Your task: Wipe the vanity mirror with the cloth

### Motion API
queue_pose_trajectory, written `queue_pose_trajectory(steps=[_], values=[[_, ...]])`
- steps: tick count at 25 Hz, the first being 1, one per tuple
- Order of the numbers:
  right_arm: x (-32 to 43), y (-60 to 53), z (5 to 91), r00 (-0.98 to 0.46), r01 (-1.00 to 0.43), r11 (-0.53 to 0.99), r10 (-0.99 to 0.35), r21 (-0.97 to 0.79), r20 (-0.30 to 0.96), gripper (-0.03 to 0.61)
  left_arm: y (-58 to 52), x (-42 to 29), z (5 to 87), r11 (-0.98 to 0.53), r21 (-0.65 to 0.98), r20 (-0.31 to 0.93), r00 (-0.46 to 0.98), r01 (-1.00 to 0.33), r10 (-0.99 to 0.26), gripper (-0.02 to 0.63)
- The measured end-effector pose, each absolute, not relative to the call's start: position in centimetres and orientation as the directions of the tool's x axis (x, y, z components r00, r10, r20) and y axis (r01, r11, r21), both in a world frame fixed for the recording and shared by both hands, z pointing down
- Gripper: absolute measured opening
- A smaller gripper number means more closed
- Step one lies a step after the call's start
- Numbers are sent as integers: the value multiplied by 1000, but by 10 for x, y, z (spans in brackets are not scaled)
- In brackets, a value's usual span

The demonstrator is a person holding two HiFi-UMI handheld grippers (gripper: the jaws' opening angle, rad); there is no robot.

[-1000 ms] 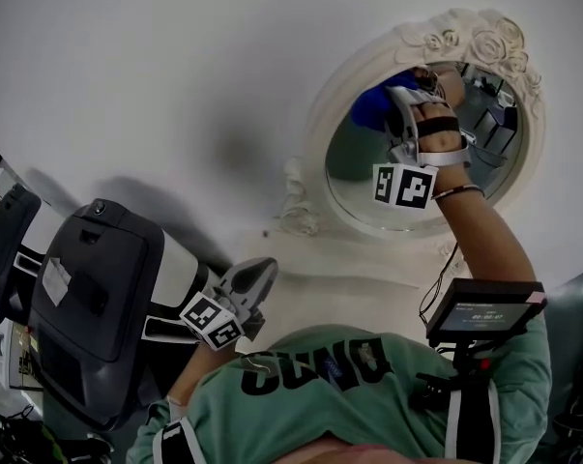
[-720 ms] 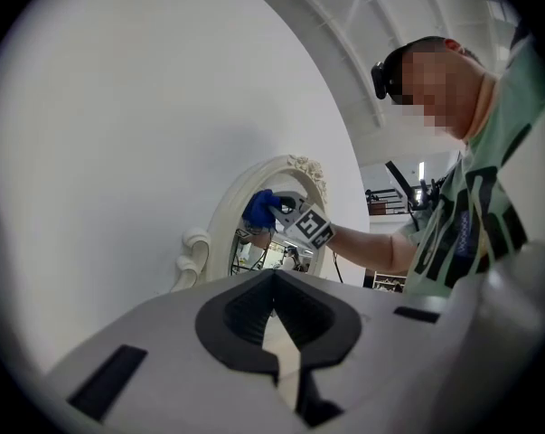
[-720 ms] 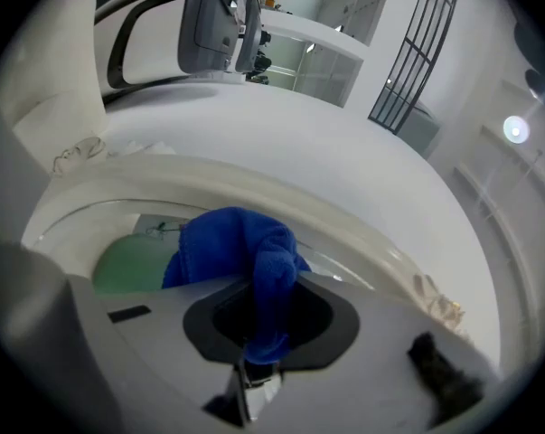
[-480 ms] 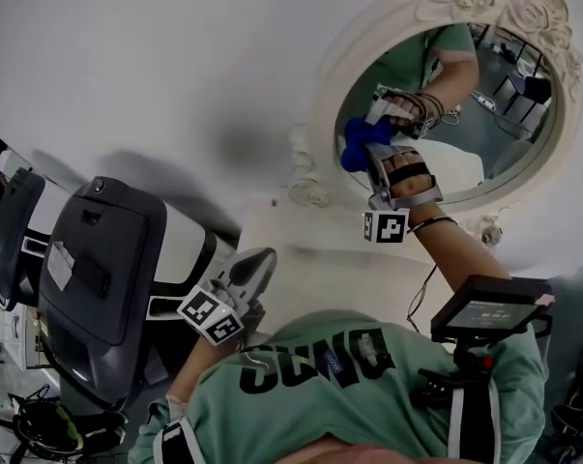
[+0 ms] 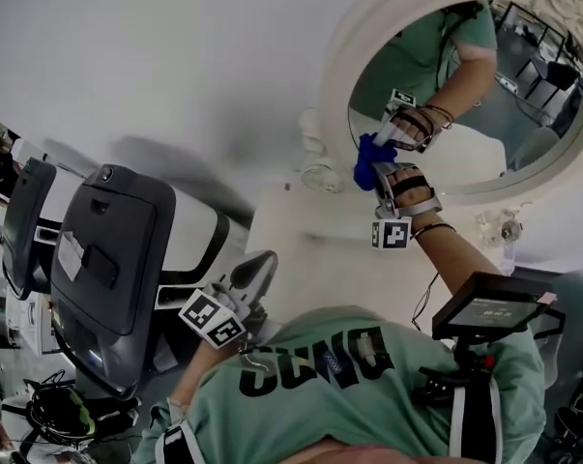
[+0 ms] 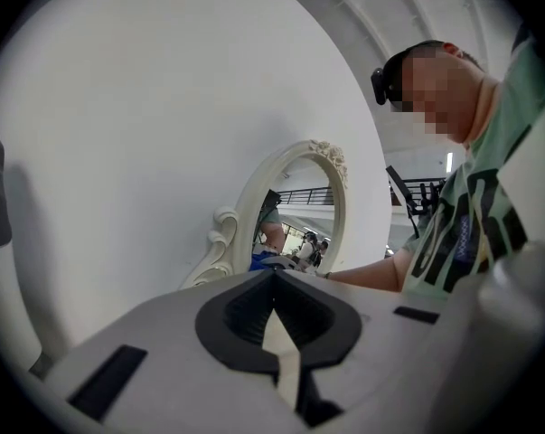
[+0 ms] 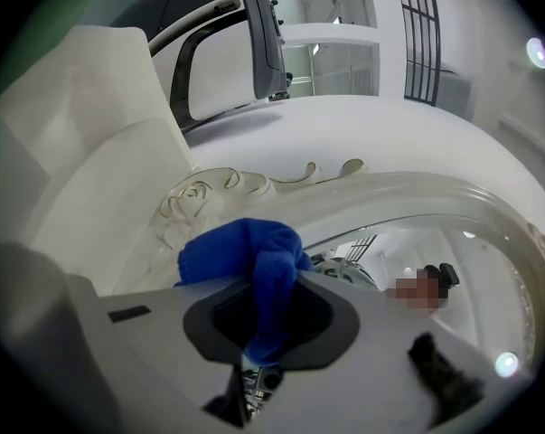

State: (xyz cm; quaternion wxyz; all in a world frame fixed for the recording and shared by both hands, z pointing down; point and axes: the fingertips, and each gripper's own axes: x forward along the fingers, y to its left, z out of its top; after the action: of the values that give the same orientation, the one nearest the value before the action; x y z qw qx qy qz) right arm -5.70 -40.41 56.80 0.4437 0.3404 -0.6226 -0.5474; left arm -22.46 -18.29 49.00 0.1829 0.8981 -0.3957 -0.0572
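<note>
The oval vanity mirror (image 5: 523, 114) with its ornate white frame (image 5: 344, 75) leans against the white wall at the upper right. My right gripper (image 5: 376, 160) is shut on a bunched blue cloth (image 5: 368, 162), which presses on the glass near the frame's lower left edge. In the right gripper view the cloth (image 7: 245, 260) bulges out between the jaws, right beside the carved frame (image 7: 254, 183) and the glass (image 7: 408, 251). My left gripper (image 5: 260, 267) hangs low in front of the person's chest, shut and holding nothing. Its own view looks at the mirror (image 6: 295, 215) from afar.
The mirror stands on a white vanity top (image 5: 301, 249). A dark grey machine (image 5: 107, 259) stands to the left, close to my left gripper. A small screen device (image 5: 489, 307) is mounted at the person's right shoulder. A small clear bottle (image 5: 506, 228) sits below the mirror.
My right gripper has swept the blue cloth from the middle of the glass down and left to the frame's lower left edge. The left gripper has stayed put.
</note>
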Motion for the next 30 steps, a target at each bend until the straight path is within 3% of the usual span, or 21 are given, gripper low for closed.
queue_pose_trajectory(steps=[7, 13, 19, 30], values=[[-59, -399, 554, -370, 110, 236, -892, 966, 260, 49, -188, -213, 462, -685, 321, -40, 713, -654, -700, 9], [-55, -389, 377, -411, -29, -43, -910, 999, -51, 51, -196, -209, 444, -724, 292, -107, 731, -625, -674, 9], [-30, -386, 210, -325, -95, -296, -893, 950, -311, 51, -199, -204, 435, -749, 283, -149, 744, -600, -652, 9], [-13, -399, 173, -257, -18, -335, -909, 942, -328, 51, -200, -218, 436, -741, 288, -163, 731, -606, -662, 9]])
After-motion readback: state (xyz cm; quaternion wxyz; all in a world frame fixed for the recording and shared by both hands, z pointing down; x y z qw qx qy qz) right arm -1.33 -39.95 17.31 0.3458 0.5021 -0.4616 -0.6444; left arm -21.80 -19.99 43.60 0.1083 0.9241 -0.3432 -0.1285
